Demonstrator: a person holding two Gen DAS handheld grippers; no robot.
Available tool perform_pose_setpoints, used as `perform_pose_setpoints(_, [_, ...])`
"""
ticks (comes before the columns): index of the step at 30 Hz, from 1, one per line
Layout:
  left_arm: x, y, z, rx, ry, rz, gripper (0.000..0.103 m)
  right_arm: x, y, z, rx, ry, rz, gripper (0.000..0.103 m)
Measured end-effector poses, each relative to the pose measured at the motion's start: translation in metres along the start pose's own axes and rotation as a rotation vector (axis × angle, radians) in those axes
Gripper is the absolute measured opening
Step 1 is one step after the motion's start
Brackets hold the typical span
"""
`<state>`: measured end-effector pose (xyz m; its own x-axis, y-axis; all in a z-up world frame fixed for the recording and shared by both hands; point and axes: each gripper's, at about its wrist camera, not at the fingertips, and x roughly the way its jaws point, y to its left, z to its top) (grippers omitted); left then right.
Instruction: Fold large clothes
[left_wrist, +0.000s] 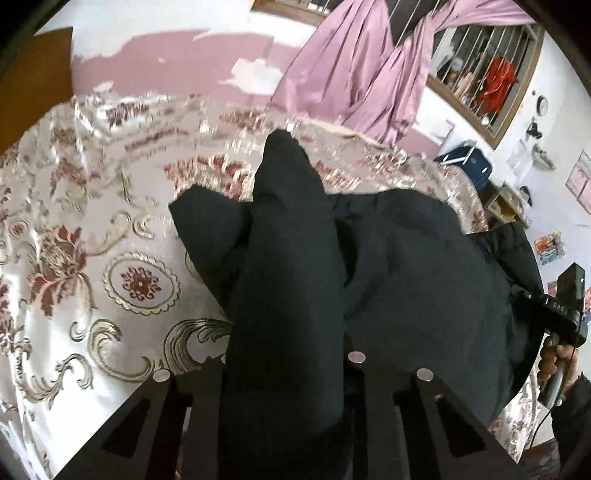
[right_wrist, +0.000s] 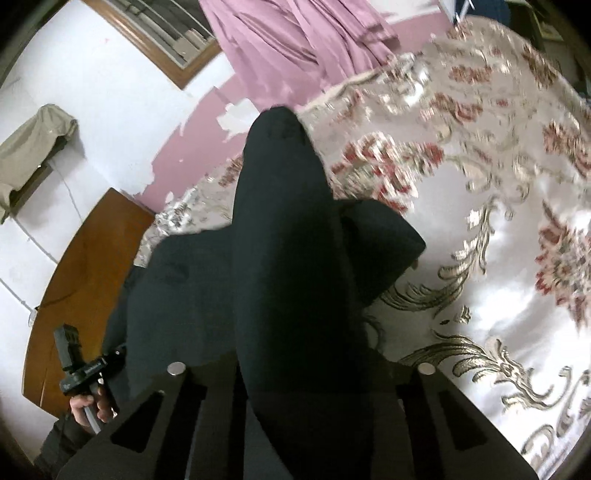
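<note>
Garment (left_wrist: 406, 266), black and bulky, is spread over a bedspread (left_wrist: 92, 229) patterned with red flowers and gold scrolls. In the left wrist view a long fold of the black cloth is seen running from between the jaws of the left gripper (left_wrist: 284, 369) forward and upward to a rounded tip over the bedspread. The cloth fills the gap between the two fingers, so the left gripper is clamped on the garment. The bulk of the garment is seen to the right of the fold, and a corner flap is spread to its left on the bedspread.

In the right wrist view the same arrangement is mirrored: a tall fold of the garment (right_wrist: 280, 221) is drawn out from between the jaws of the right gripper (right_wrist: 303, 373), and the gap is filled by cloth, so the right gripper is clamped on the garment too. The main body is seen to the left of the fold, and a flap is laid to the right on the bedspread (right_wrist: 517, 240).

Each gripper is caught at the edge of the other's view, held in a hand: the right one (left_wrist: 565, 314) at the far right edge, the left one (right_wrist: 85, 373) at the lower left. A purple curtain (left_wrist: 362, 74) is hung behind the bed, and a brown wooden board (right_wrist: 81, 280) is seen beside it.
</note>
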<state>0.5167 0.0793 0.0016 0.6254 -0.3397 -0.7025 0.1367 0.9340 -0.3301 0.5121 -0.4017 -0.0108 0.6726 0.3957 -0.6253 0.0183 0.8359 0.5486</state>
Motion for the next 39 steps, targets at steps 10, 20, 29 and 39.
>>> perform_pose_setpoints(10, [-0.078, -0.01, -0.012, -0.001, -0.068, -0.009, 0.02, -0.081, 0.055, -0.003, -0.119, -0.064, 0.048, 0.011])
perform_pose_setpoints(20, [-0.08, 0.002, -0.051, -0.038, -0.037, -0.004, 0.02, -0.093, 0.054, -0.034, -0.123, -0.057, 0.058, 0.01])
perform_pose_setpoints(29, [-0.051, 0.024, -0.081, -0.112, -0.004, 0.029, 0.025, -0.063, 0.052, -0.07, -0.256, -0.028, -0.171, 0.013])
perform_pose_setpoints(39, [-0.046, 0.028, -0.082, -0.183, 0.072, 0.177, 0.065, -0.056, 0.053, -0.063, -0.256, -0.002, -0.359, 0.068])
